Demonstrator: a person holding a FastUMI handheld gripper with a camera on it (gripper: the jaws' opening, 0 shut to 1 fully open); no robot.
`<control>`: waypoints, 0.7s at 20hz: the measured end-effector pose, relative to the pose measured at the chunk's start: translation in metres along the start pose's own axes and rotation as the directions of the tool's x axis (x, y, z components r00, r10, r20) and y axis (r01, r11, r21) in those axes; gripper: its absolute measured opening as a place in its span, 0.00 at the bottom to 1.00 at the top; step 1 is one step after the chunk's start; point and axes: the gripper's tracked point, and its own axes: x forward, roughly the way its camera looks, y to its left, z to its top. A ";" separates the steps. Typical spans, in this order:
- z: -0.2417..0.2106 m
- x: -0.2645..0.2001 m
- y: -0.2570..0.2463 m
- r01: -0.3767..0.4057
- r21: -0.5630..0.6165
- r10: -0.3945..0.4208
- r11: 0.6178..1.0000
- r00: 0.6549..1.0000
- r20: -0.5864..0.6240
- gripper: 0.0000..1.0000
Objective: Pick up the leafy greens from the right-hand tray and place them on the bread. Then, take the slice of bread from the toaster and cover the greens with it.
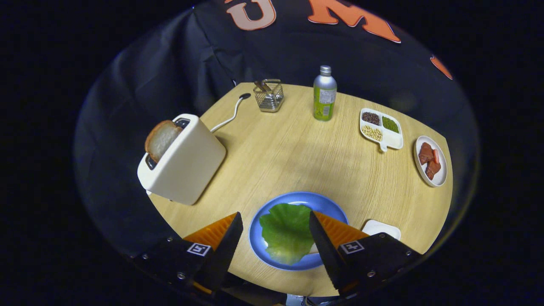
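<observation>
— What's on the desk (297, 161) from where you stand?

— A wooden top with a curved edge. The biggest thing on it is the toaster (182, 163) at the left, tilted in this view, with a slice of bread (160, 138) standing up out of its slot and its cord (231, 114) trailing back across the wood.

— And the hand-held gripper (276, 229)?

— Held above the near edge, its fingers spread wide apart with nothing pinched between them. A blue plate (297, 199) sits right in the gap between the fingers.

— The leafy greens (285, 231)?

— Lying on that blue plate, flat, between the two fingers. A pale bit of bread (313, 248) peeks out from under the leaf beside the right finger; most of it is covered.

— What else is there?

— Far side, a metal bottle (325, 94) with a green label, upright, and left of it a small wire basket (269, 95). To the right, a white divided dish (381, 128) with beans and seeds in its compartments, and beyond that an oval dish (431, 161) holding reddish-brown pieces. Just past the right finger, the corner of a small white tray (382, 228), which looks bare as far as I can see it.
</observation>
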 end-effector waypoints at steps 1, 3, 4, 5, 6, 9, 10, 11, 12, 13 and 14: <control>0.011 -0.007 0.012 -0.016 -0.005 0.016 1.000 1.000 0.012 0.98; 0.035 -0.017 0.036 -0.048 -0.010 0.048 0.999 0.998 0.030 0.99; 0.047 -0.021 0.048 -0.064 -0.005 0.064 0.998 0.997 0.037 0.99; 0.057 -0.025 0.059 -0.075 0.001 0.074 0.997 0.996 0.041 0.99; 0.070 -0.027 0.069 -0.081 0.002 0.081 0.997 0.996 0.047 0.99; 0.099 -0.029 0.095 -0.061 0.023 0.060 0.998 0.997 0.052 0.99; 0.106 -0.028 0.105 -0.062 0.021 0.061 0.998 0.997 0.047 0.99; 0.110 -0.024 0.114 -0.061 0.015 0.061 0.998 0.998 0.035 0.99; 0.113 -0.021 0.123 -0.059 0.014 0.059 0.998 0.998 0.018 0.99; 0.116 -0.016 0.135 -0.067 0.016 0.067 0.998 0.998 0.004 0.99; 0.119 -0.009 0.148 -0.076 0.024 0.076 0.997 0.997 -0.010 0.99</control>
